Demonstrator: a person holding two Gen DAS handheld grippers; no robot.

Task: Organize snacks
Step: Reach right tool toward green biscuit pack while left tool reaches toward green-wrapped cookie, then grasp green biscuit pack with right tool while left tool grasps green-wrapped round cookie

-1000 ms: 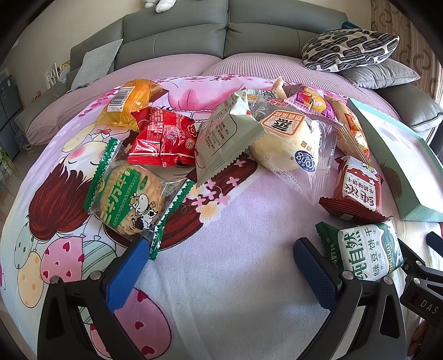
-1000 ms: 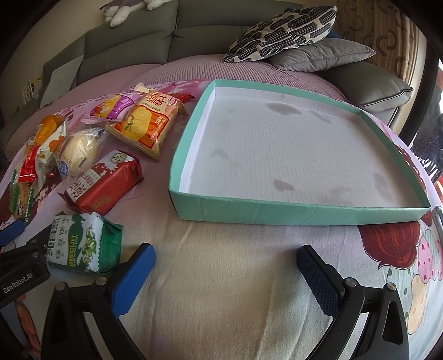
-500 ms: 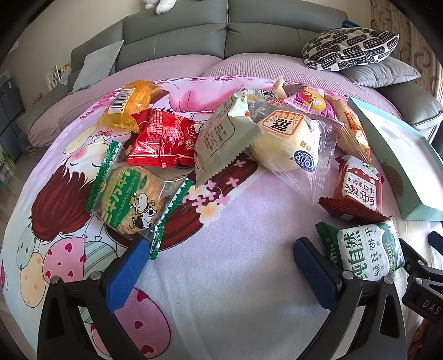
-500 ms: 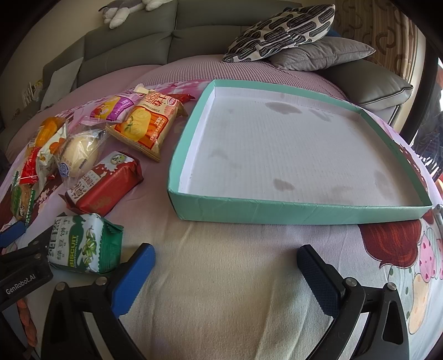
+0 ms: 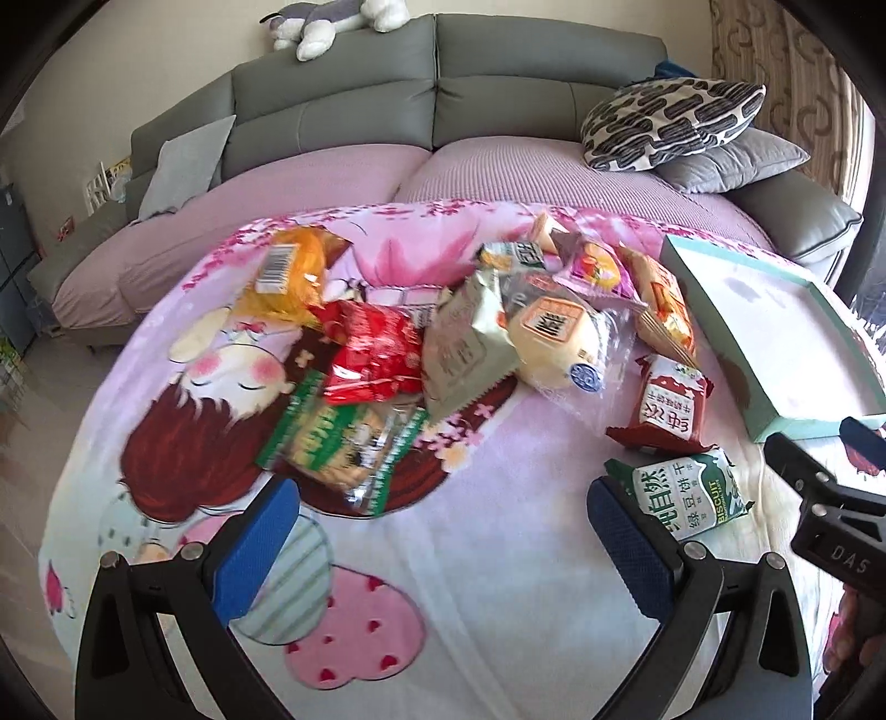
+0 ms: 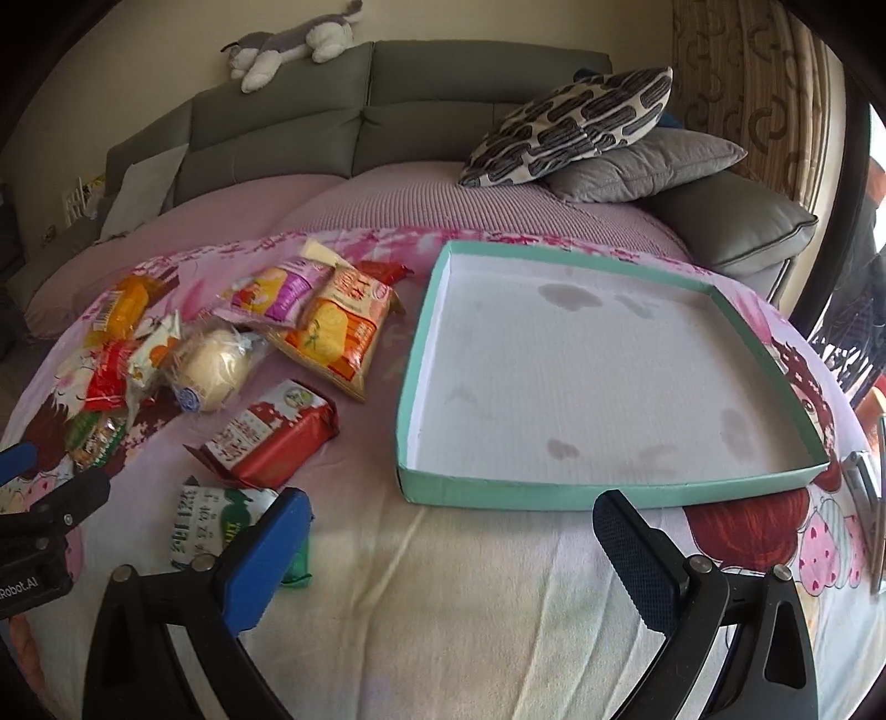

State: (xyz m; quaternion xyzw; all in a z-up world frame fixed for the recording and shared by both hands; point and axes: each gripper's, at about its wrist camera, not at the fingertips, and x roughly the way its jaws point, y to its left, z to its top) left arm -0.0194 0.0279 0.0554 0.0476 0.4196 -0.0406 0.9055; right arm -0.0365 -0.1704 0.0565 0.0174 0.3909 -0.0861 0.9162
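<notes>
Both tongs held wide open, gripping nothing. Left tongs (image 5: 443,531) poised above the cartoon-printed blanket (image 5: 487,581), blue pads apart, with the green-edged cracker packet (image 5: 343,443) just beyond the left pad and the green-and-white biscuit pack (image 5: 689,498) just beside the right pad. Right tongs (image 6: 448,548) hovering low over the same blanket, left pad overlapping the near corner of the biscuit pack (image 6: 213,526) in that view; whether touching, impossible to tell.

Snacks heaped loosely on the blanket, left of the teal tray (image 6: 554,493): orange bag (image 5: 288,271) farthest back, red packet (image 5: 371,349) in front of it, pale green sachet (image 5: 465,343) leaning across the pile, clear-wrapped bun (image 5: 554,338) beside it, orange cracker bag (image 6: 343,332) and pink-purple pouch (image 6: 277,288) behind. Dark red cake pack (image 6: 271,437) lying alone between the heap and the biscuit pack, near the tray's left wall.

Tray resting flat on the blanket, white floor bare apart from some grey stains. Beyond it, patterned cushion (image 6: 576,122) stacked on a grey cushion (image 6: 648,166), against the grey sofa (image 5: 387,94) with a plush toy (image 6: 288,50) on top.
</notes>
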